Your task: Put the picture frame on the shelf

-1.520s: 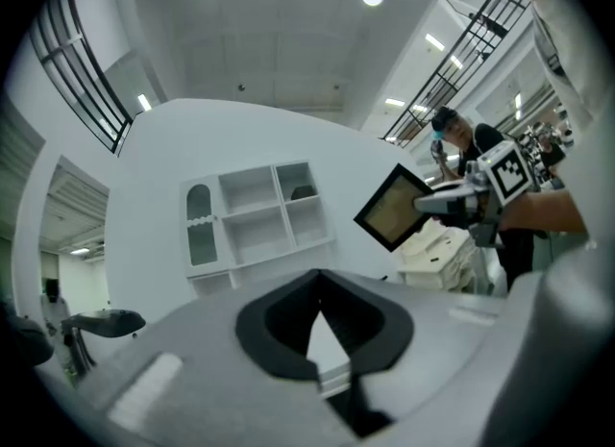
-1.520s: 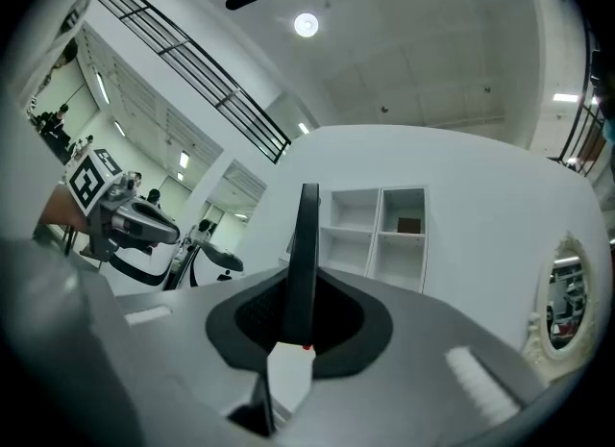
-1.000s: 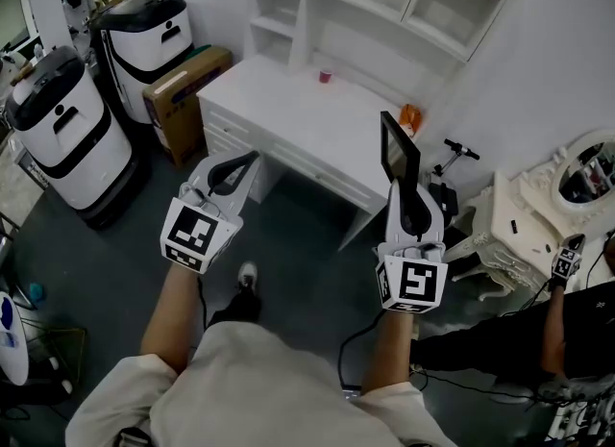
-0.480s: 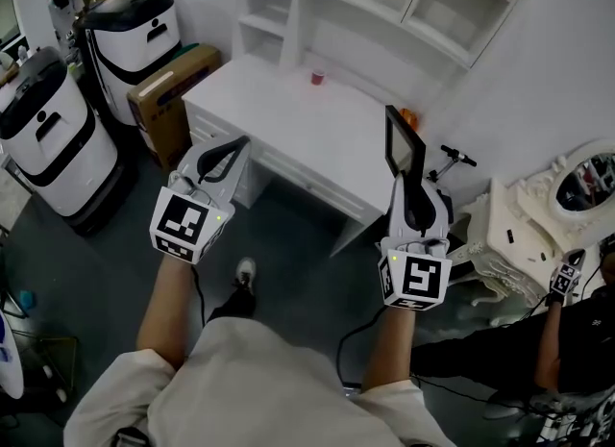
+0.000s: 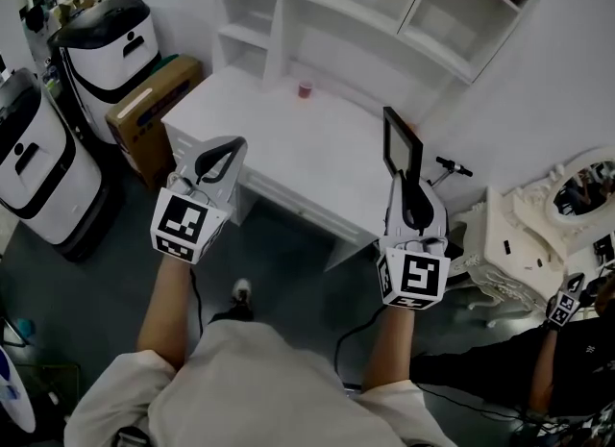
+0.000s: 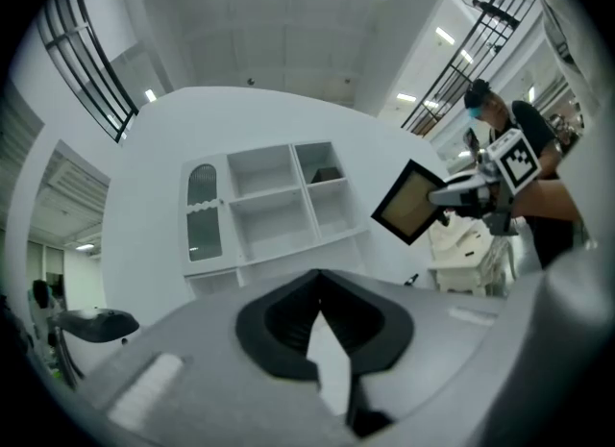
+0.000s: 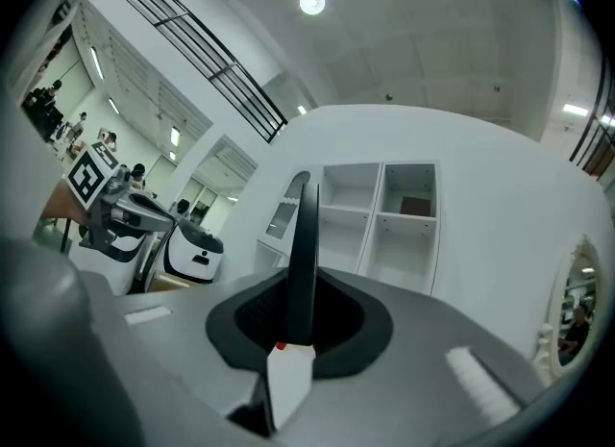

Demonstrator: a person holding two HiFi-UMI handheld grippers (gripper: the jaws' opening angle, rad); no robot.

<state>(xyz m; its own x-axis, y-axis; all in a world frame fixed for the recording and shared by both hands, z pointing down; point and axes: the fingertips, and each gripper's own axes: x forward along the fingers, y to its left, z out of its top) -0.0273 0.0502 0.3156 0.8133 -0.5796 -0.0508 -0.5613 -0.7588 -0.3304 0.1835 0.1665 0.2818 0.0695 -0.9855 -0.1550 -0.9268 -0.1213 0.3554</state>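
Fingers [image 5: 395, 203] of your right gripper [image 5: 404, 186] are covering the picture frame [image 5: 401, 150]'s lower edge; shelf [image 5: 338, 5] is running off the head view's top.

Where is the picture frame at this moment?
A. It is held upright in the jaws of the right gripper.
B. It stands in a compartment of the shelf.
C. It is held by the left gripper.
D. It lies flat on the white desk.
A: the right gripper view shows the picture frame edge-on and clamped between the jaws, and the head view shows the right gripper carrying it in the air, short of the shelf.
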